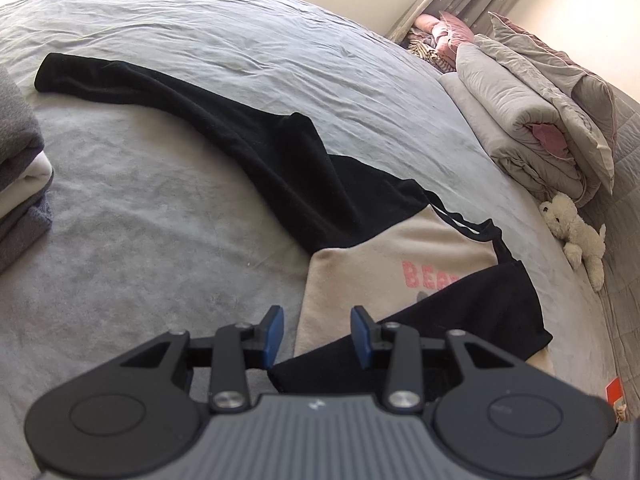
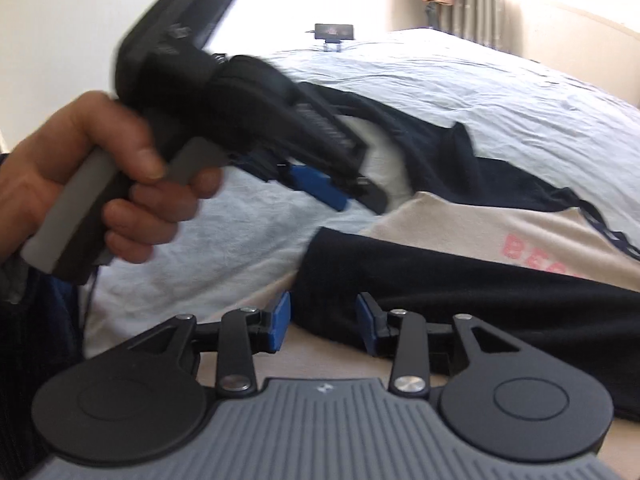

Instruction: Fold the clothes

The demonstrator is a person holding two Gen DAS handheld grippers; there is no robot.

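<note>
Left wrist view: sweatshirt laid out on the grey bed, beige body w/ pink lettering, one black sleeve stretched out long away from the body toward the far corner, other black sleeve already lying across the chest. Left gripper hovering just over the body's near edge, blue pads spread apart, nothing between them. Stack of folded stuff off to the far side of the long sleeve from the body, rolled duvet and a plush toy past the neckline side. Right wrist view: right gripper low over the crossed sleeve's cuff end, pads spread too, not pinching anything afaict. Left hand up above the sweatshirt holding the other tool, blurry so prob moving. Can't say if the crossed sleeve is a fold in progress or just landed that way. Tips for doing the sleeve fold clean, imo: grab near the cuff of the stretched sleeve, only one layer, lift low so the body doesn't drag, lay it across the chest parallel to the other one, then smooth before halving the body. Fleece looks thick + floppy, so pinch deep or it'll slip.
</note>
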